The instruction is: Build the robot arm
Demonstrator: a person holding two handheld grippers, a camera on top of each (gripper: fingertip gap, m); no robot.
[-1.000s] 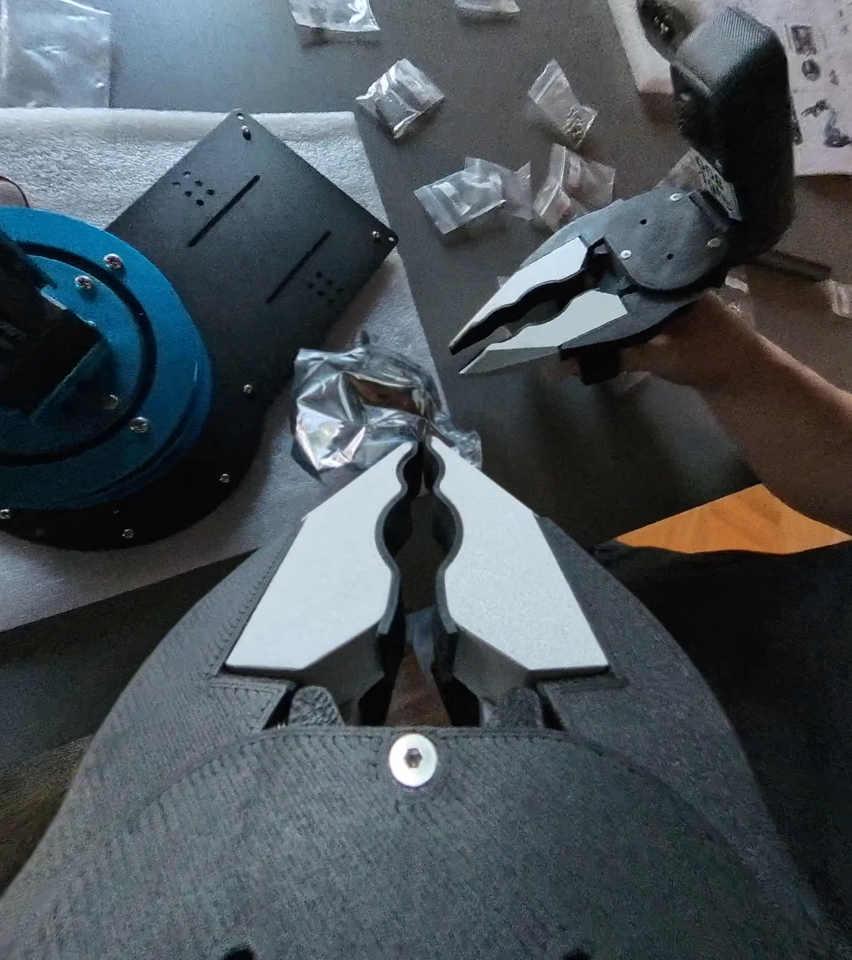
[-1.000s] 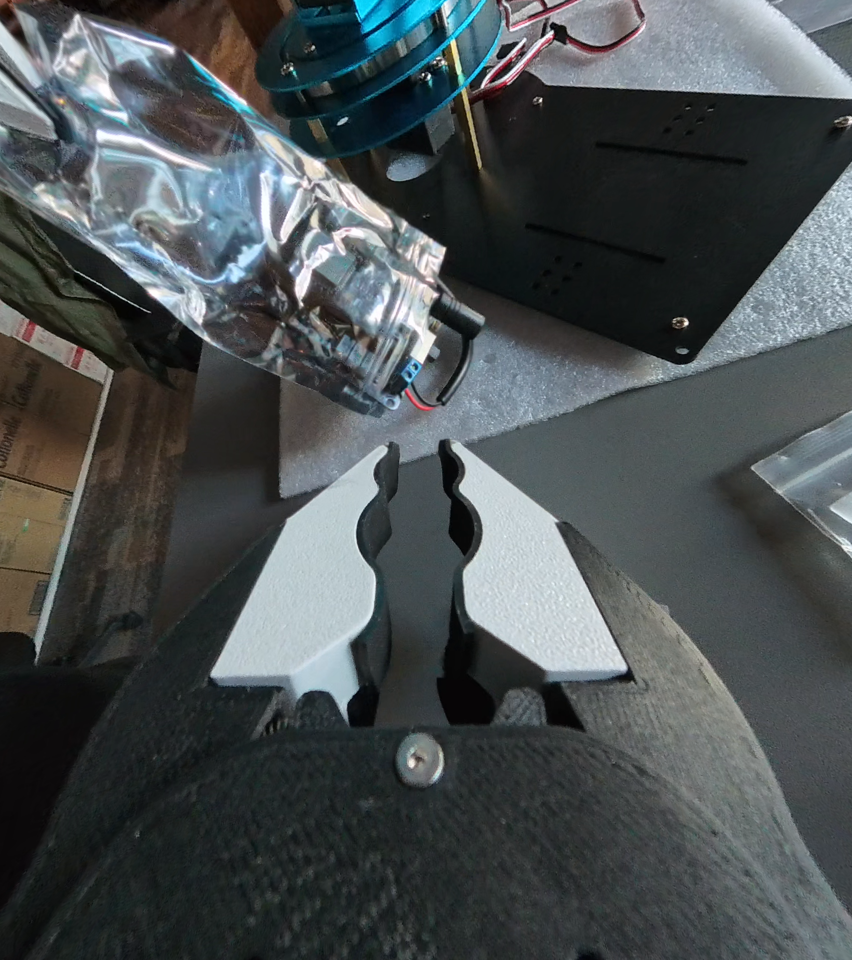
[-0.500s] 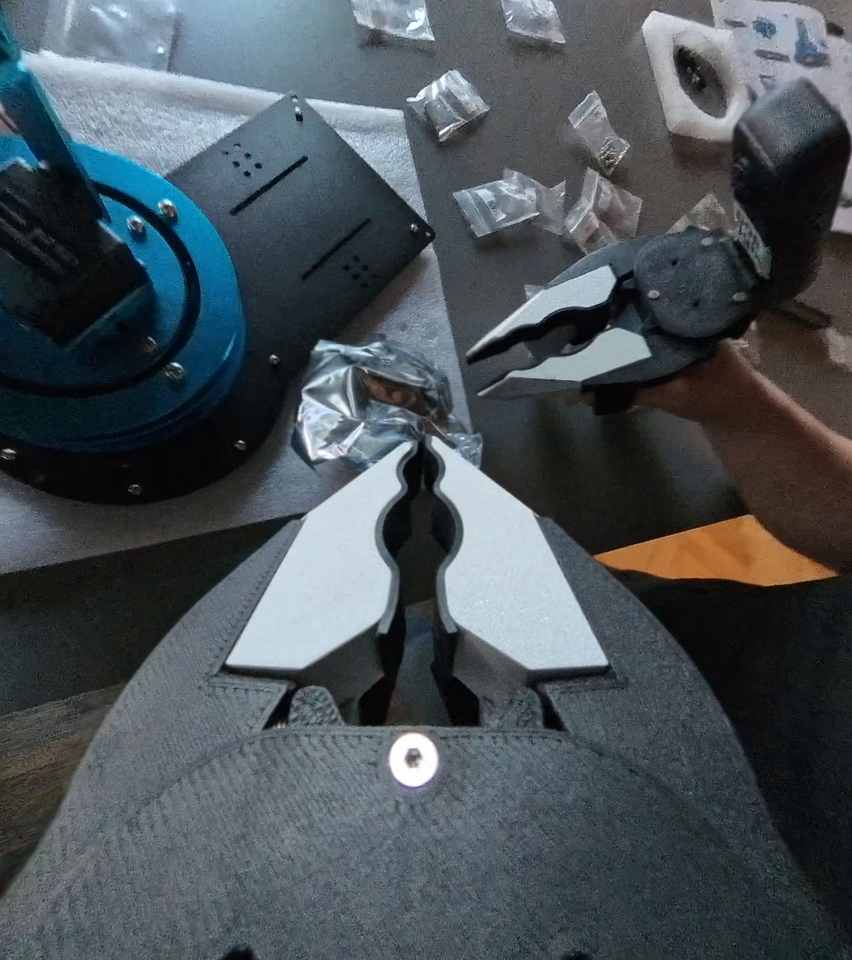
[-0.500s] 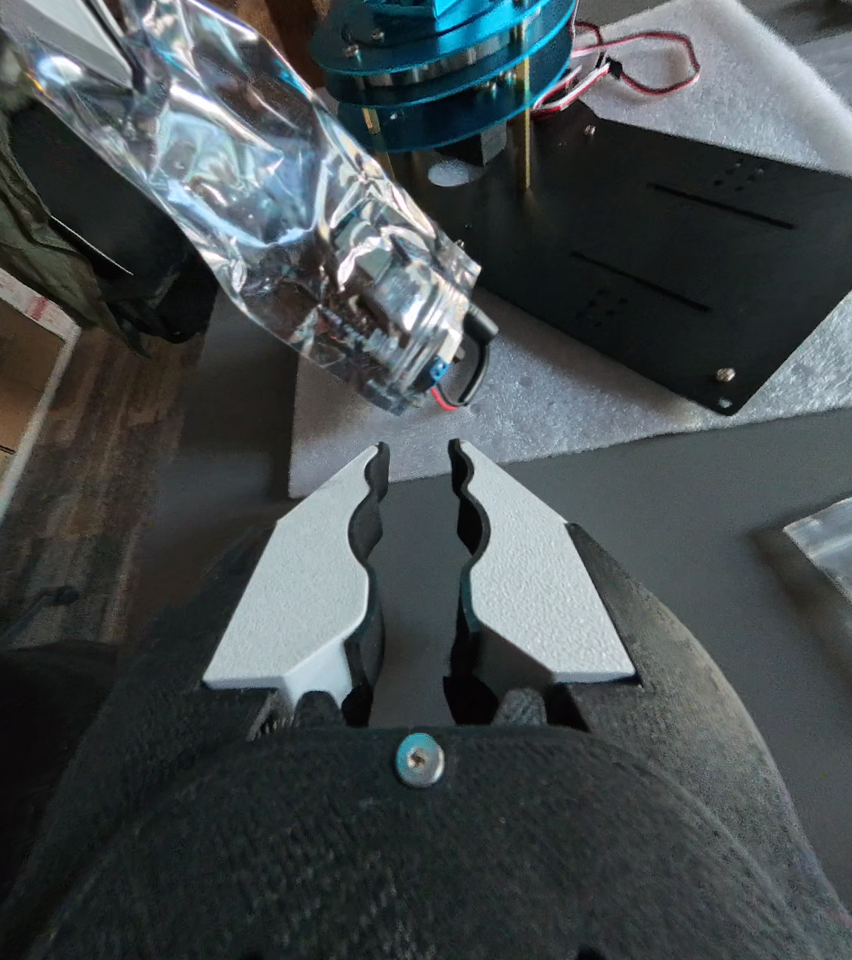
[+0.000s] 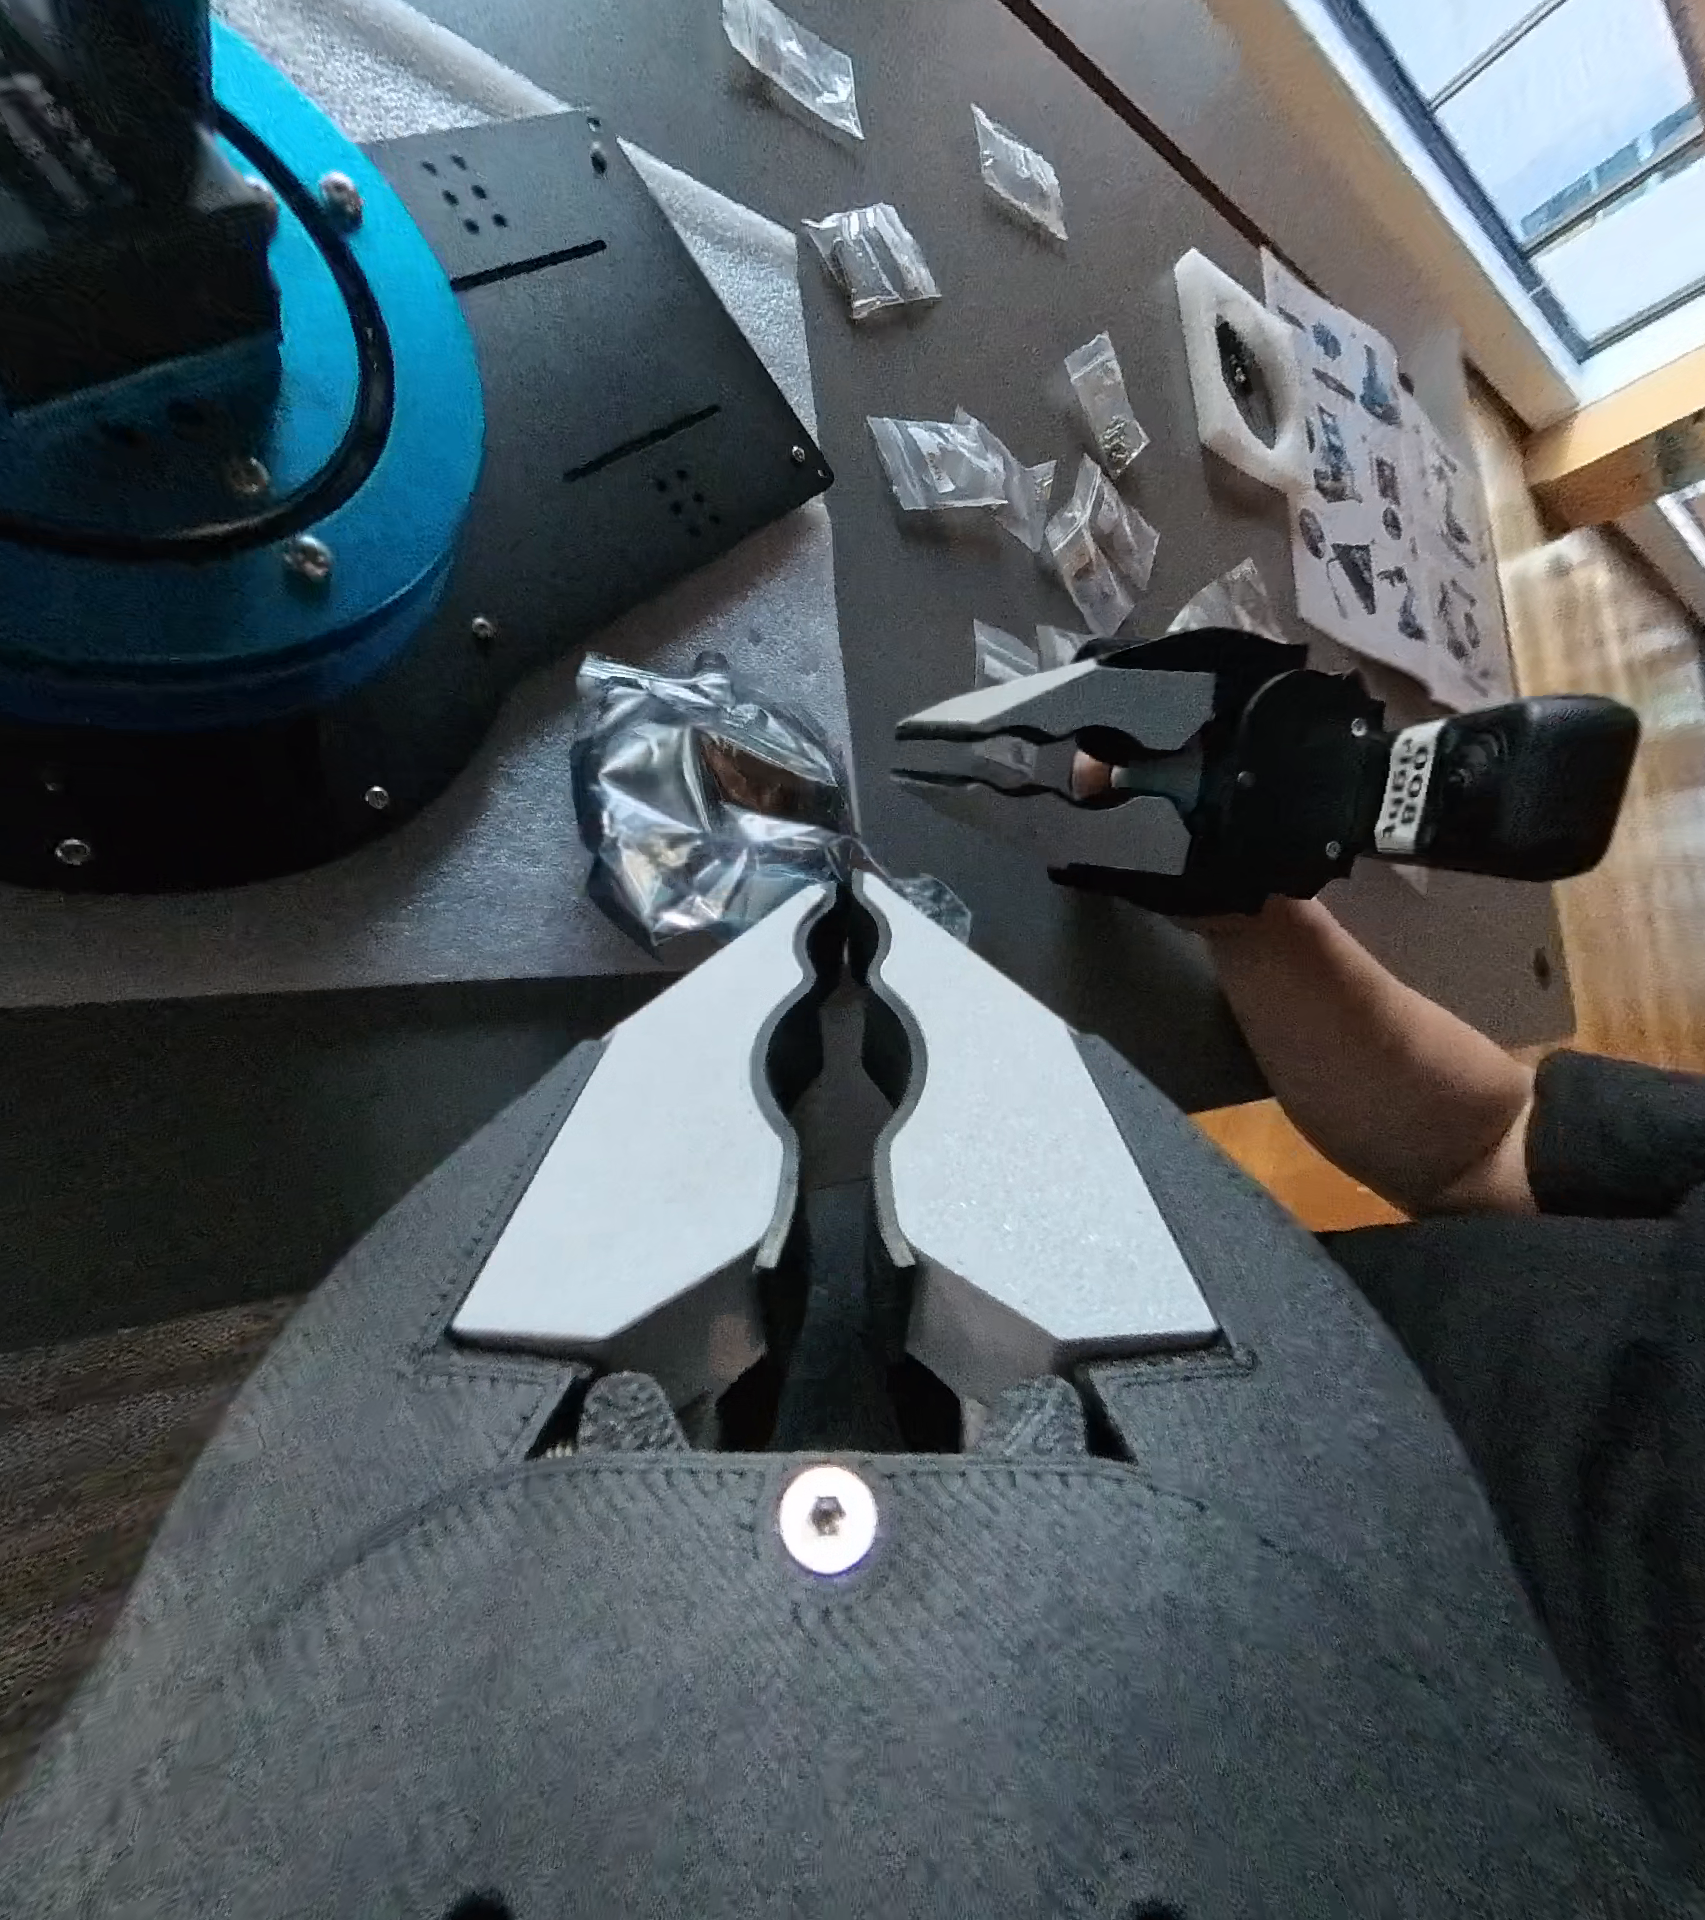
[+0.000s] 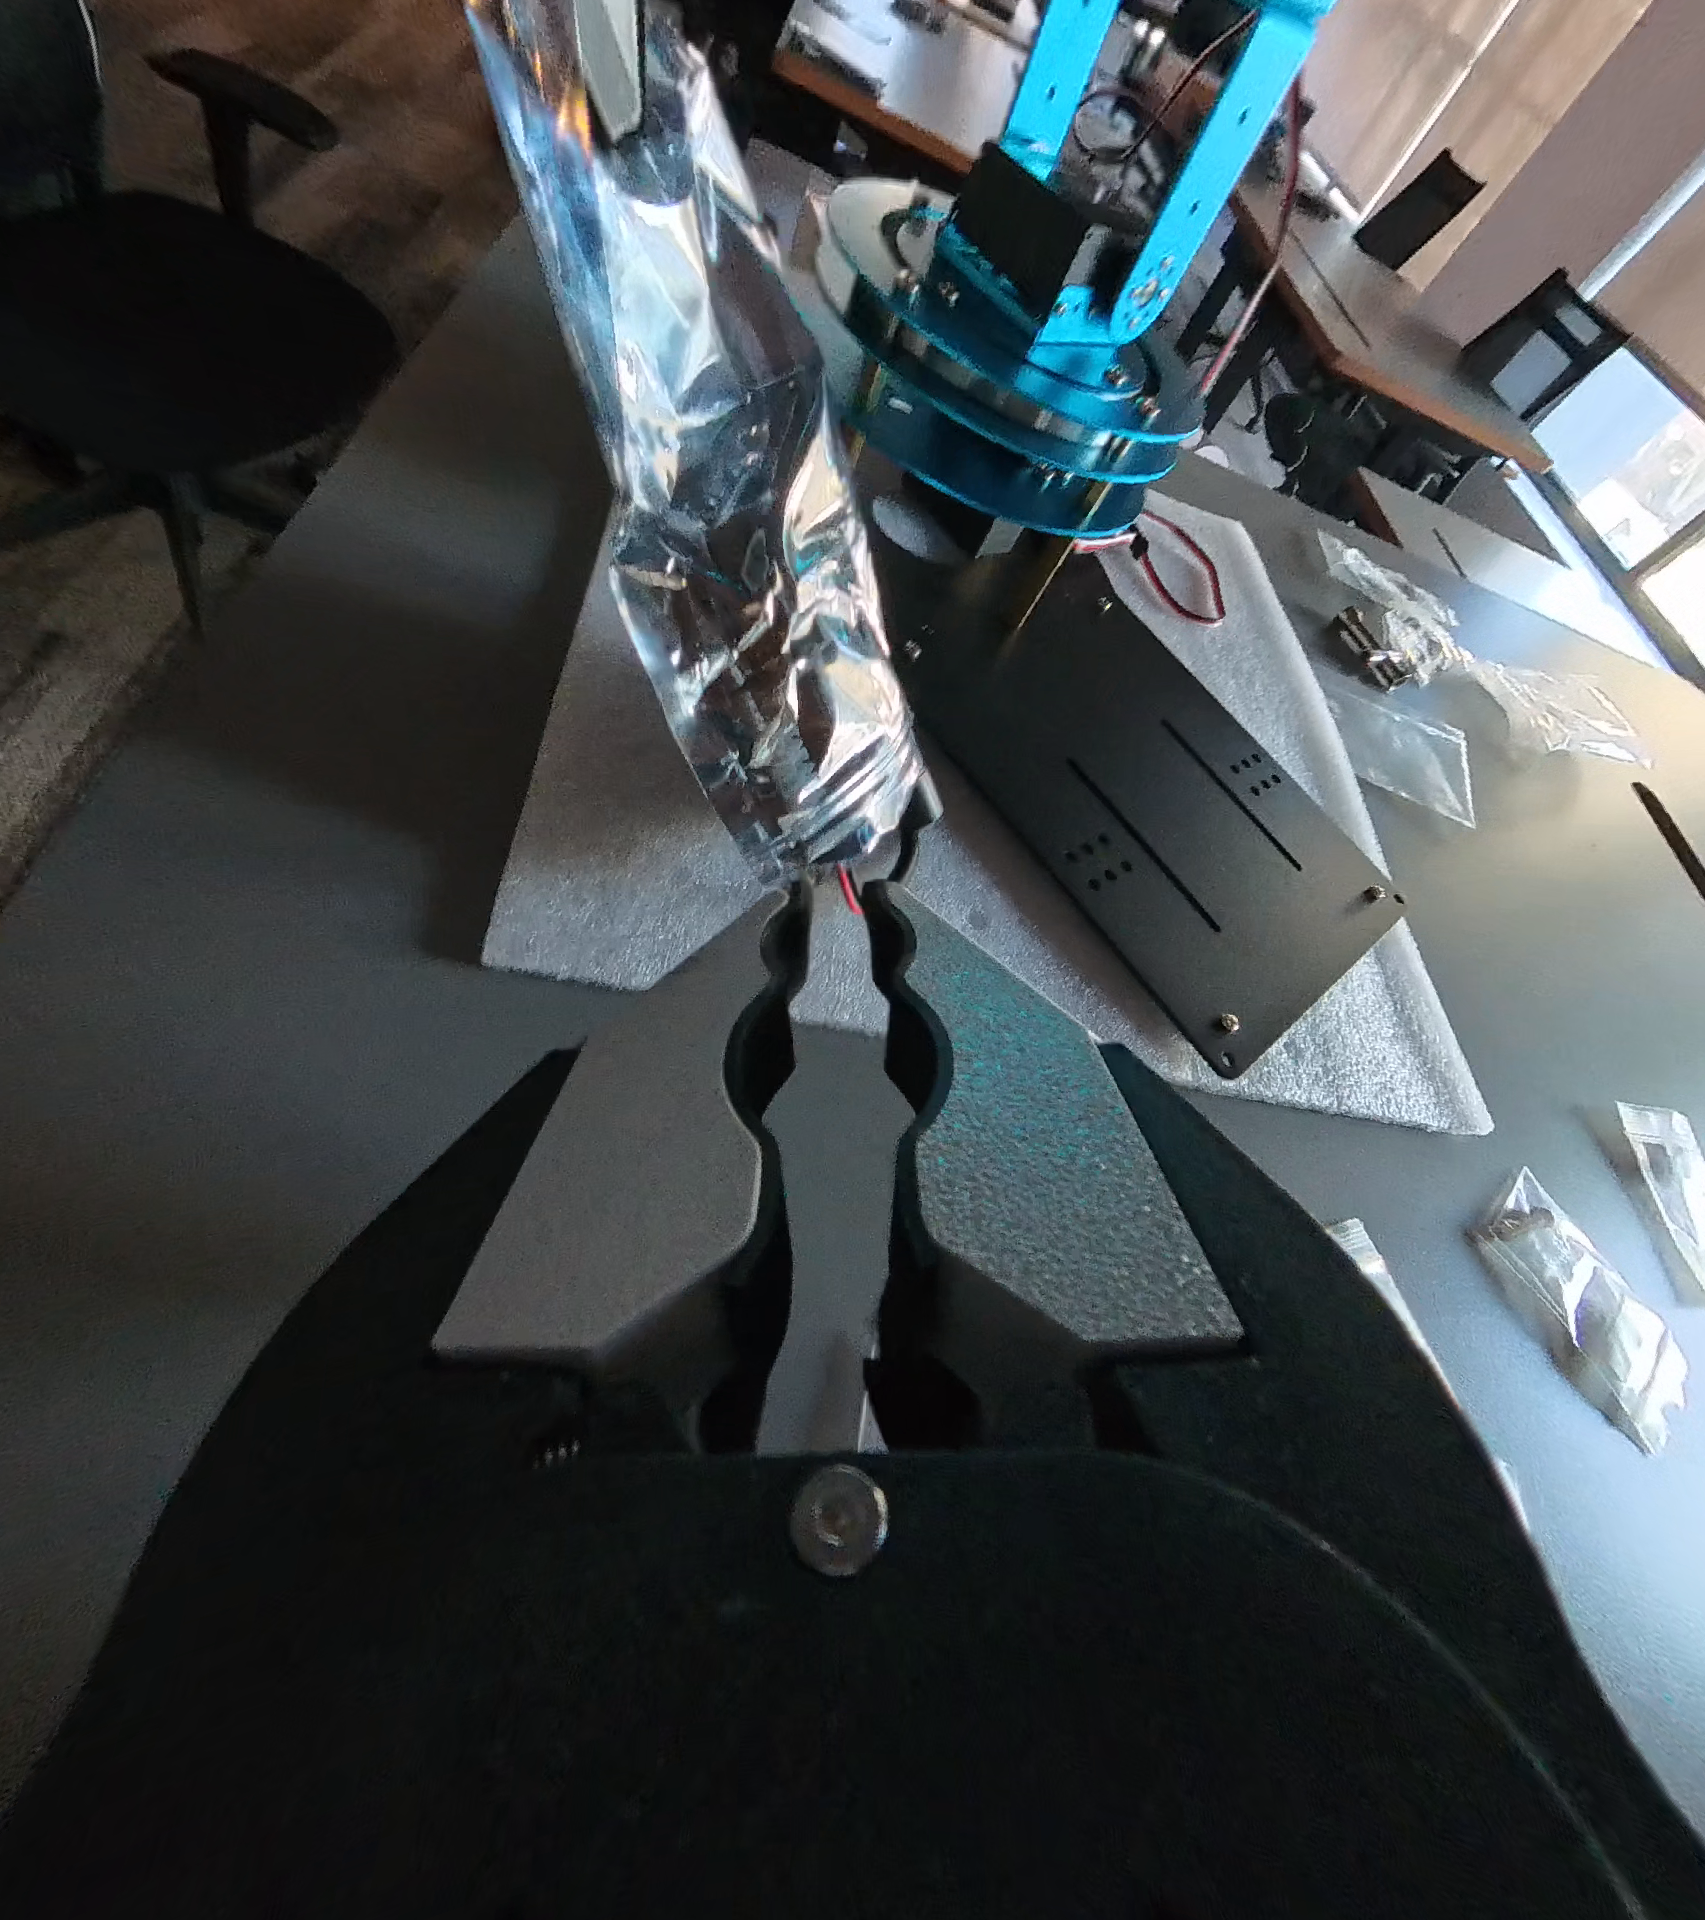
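The left gripper pinches a silver bag at frame centre; the right gripper, slightly spread, is at its lower end, touching or not, unclear.

You've got the crinkled silver anti-static bag pinched by one edge in your left gripper, whose fingertips are closed tight on the film. The bag hangs clear of the white foam sheet, long axis roughly vertical in the right wrist view, with its weight bunched at the lower end. A dark electronic part shows through the film there, and a red-and-black wire pokes out the bottom. Your right gripper sits just below the bag, fingertips slightly apart around that wire end; contact unclear.
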